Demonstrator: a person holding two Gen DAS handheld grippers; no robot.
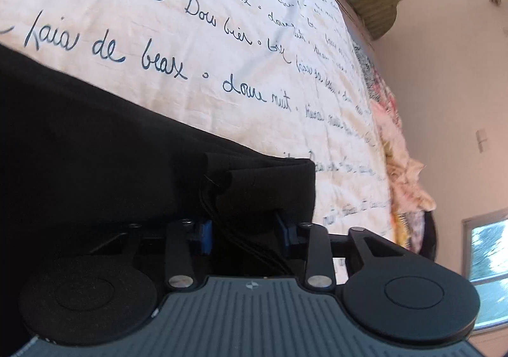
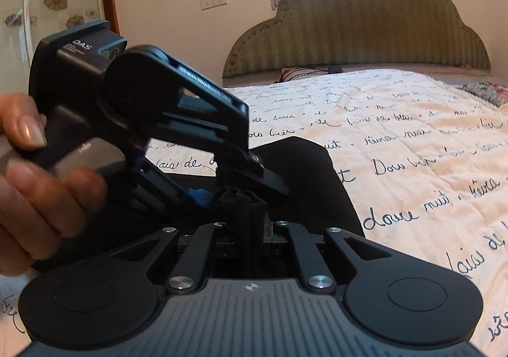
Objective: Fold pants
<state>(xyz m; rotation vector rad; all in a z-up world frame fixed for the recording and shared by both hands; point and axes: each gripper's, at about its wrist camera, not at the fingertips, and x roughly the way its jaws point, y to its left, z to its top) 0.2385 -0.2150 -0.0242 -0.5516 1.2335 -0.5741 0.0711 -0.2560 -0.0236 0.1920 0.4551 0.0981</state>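
Black pants (image 1: 95, 135) lie on a cream bedspread (image 1: 190, 23) printed with dark handwriting. In the left wrist view my left gripper (image 1: 244, 227) has its blue pads (image 1: 203, 234) on either side of a bunched edge of the pants, shut on it. From the right wrist view the left gripper (image 2: 235, 195) comes in from the left, held by a person's hand (image 2: 31, 192), and clamps the same bunch. My right gripper (image 2: 254, 236) sits just below it, jaws nearly together on a narrow strip of the black fabric. The rest of the pants (image 2: 311, 179) spreads out on the bed beyond.
A green padded headboard (image 2: 355, 23) stands at the far end of the bed, under a window. A floral cloth (image 1: 400, 166) hangs over the bed's right edge. The bedspread (image 2: 412, 135) stretches to the right of the pants.
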